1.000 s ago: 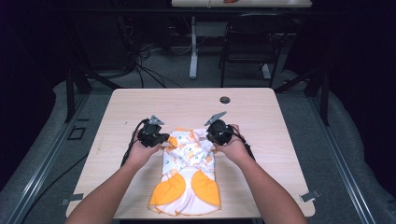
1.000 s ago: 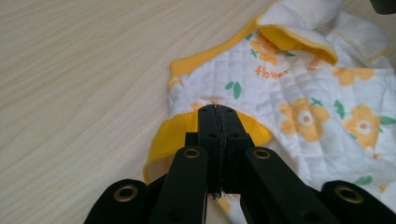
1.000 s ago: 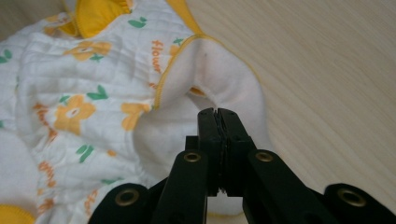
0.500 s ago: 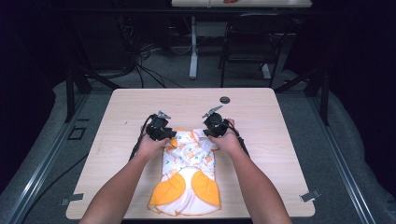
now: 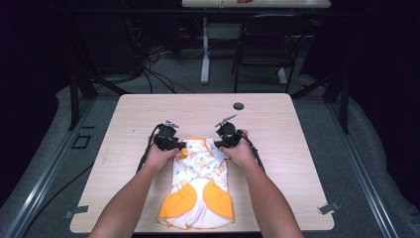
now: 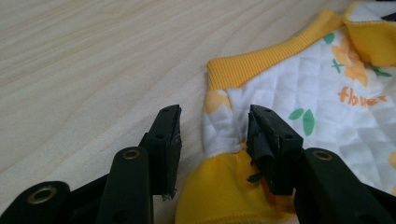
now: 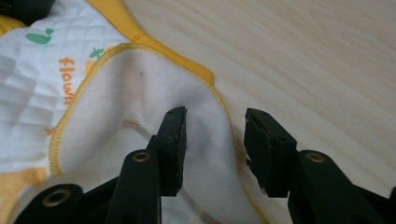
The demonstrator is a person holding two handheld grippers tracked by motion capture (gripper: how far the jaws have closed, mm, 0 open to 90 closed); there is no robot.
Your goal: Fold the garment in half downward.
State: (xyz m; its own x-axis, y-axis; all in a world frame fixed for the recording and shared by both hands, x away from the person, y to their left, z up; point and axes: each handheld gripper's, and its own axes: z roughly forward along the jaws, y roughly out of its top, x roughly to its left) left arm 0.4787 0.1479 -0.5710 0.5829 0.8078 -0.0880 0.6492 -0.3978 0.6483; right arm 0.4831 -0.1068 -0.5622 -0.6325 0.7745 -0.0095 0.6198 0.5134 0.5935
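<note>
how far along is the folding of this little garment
Partly done, it seems: the garment already lies bunched narrow on the table. In hand: left gripper and right gripper sit open, jaws straddling cloth at its far corners, nothing pinched. Left: closing and the remaining folds.

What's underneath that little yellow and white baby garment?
The garment lies flat on the wooden table, bare wood showing around it. Whatever sits directly beneath the fabric is covered, so I cannot tell.

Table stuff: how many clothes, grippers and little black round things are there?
Clothes: 1, the quilted white-and-orange garment
Grippers: 2, left gripper and right gripper, both open
Small black round things: 1, the black disc
Total: 4
</note>
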